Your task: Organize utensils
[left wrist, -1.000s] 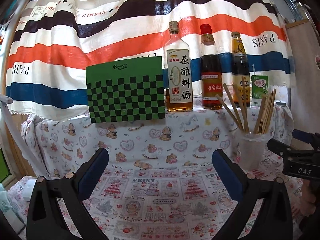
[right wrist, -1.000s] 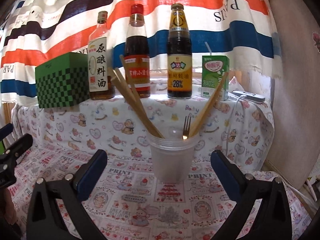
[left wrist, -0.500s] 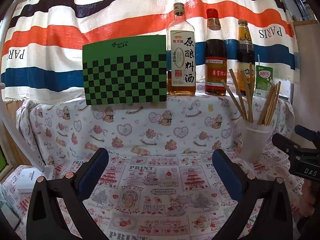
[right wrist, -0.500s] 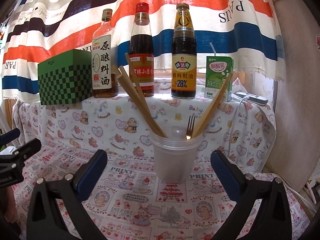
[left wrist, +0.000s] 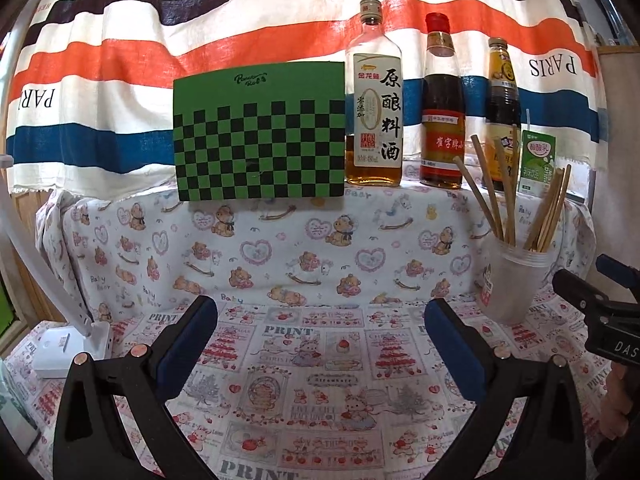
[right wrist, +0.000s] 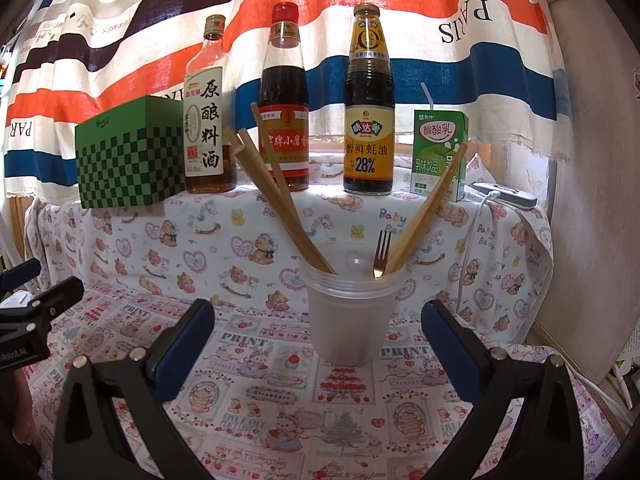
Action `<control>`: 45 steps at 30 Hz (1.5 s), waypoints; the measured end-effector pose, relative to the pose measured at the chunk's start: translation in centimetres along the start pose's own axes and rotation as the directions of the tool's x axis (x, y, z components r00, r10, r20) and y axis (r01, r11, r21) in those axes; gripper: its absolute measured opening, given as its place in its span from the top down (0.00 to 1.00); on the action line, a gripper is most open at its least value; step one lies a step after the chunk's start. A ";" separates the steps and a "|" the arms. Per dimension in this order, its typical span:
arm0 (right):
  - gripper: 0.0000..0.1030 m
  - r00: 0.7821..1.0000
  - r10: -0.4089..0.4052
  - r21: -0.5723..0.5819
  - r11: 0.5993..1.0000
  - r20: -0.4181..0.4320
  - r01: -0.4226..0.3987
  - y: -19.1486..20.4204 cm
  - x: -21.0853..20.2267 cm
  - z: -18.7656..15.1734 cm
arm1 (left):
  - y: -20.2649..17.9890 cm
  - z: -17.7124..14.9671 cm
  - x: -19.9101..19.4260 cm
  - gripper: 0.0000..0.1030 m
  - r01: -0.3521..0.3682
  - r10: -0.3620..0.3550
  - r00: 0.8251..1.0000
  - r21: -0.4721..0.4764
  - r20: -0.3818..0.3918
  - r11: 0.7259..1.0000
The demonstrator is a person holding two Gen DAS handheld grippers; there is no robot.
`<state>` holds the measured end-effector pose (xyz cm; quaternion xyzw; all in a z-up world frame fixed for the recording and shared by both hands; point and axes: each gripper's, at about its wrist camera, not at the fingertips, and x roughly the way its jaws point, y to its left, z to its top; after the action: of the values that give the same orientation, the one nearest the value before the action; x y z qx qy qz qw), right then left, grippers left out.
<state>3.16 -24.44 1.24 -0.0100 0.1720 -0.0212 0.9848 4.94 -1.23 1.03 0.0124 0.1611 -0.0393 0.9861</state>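
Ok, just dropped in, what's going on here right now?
A person holds two hand-held grippers over the patterned tablecloth. Both are open and empty. The right hand-held gripper faces the translucent plastic cup, which holds wooden chopsticks and a small fork. The left hand-held gripper points at bare cloth, with the cup off to its right. Nothing is gripped yet.

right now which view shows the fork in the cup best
The right wrist view: the fork stands tines up in the cup, dead ahead between the open fingers. In the left wrist view the cup sits far right and only chopsticks show; the fork is hidden.
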 end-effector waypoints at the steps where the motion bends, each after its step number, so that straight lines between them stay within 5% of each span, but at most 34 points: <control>1: 0.00 1.000 0.000 0.000 1.000 0.000 0.000 0.0 0.0 0.0 | 0.0 0.0 0.0 0.00 -0.002 0.002 1.000 0.000 0.002 1.000; 45: 0.00 1.000 -0.010 0.002 1.000 -0.017 0.010 -0.1 0.3 0.0 | -0.2 -0.1 -0.2 0.00 -0.006 0.005 1.000 0.015 0.011 1.000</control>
<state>3.41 -24.50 1.16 -0.0097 0.1802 -0.0262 0.9832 4.68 -1.41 1.06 0.0198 0.1553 -0.0378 0.9869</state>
